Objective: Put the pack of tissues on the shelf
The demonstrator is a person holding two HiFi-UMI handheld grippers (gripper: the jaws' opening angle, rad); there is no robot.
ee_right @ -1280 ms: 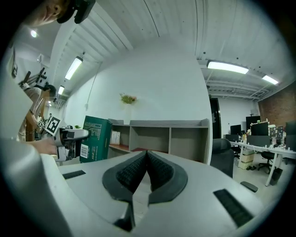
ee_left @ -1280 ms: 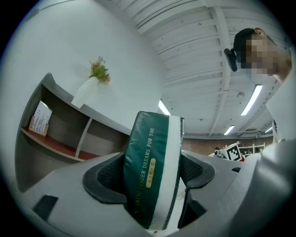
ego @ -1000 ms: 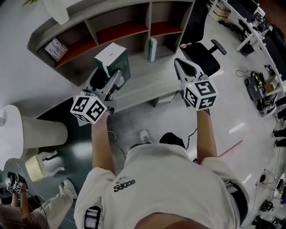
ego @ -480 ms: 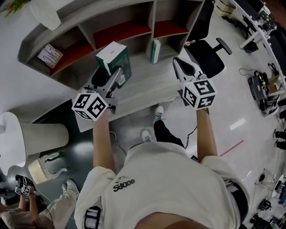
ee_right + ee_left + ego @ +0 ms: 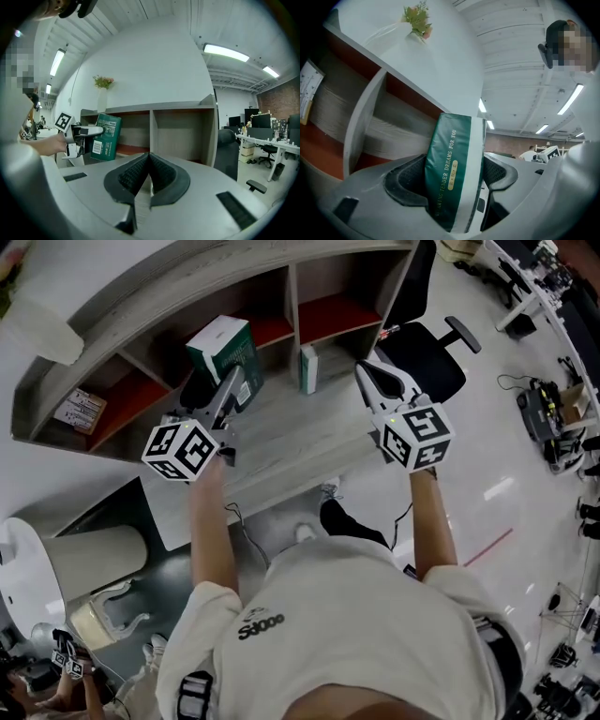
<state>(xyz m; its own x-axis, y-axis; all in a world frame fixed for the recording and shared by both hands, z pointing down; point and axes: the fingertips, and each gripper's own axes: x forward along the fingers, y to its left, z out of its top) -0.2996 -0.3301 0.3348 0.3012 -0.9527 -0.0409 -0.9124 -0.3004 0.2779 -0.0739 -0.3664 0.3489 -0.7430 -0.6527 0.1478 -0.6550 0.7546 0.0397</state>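
Both my hands have gone forward in the last second, and the shelf (image 5: pixel 187 282) now lies closer below me than it did. My left claw (image 5: pixel 232 388) has carried the pack (image 5: pixel 223 348) with it. Earlier the pack hung over the near part of the desk top (image 5: pixel 309 442); now it is at the mouth of the middle bay, the one with the red floor. I judge the carry is nearly over and the placing comes next. The pack has yet to go in and be set down, so the task itself is not yet done.

The grip has not changed. The left claw stands wide and the pack fills the gap, with a pad pressed on each side of it. The pack stands on end and sticks out well past the claw tips toward the shelf, its top leaning a little. In the right gripper view it hangs left of the divider (image 5: pixel 151 131), in front of that bay and clear of the desk top. Whether its far edge has crossed the bay's front line I cannot tell.

My right claw (image 5: pixel 380 381) has come forward too. Its pads are closed together with nothing between them. It is over the right part of the desk top, well apart from the pack. A small carton (image 5: pixel 307 369) stands on the desk top by the divider, between my two claws and just right of the pack; I would keep the pack left of it on the way in
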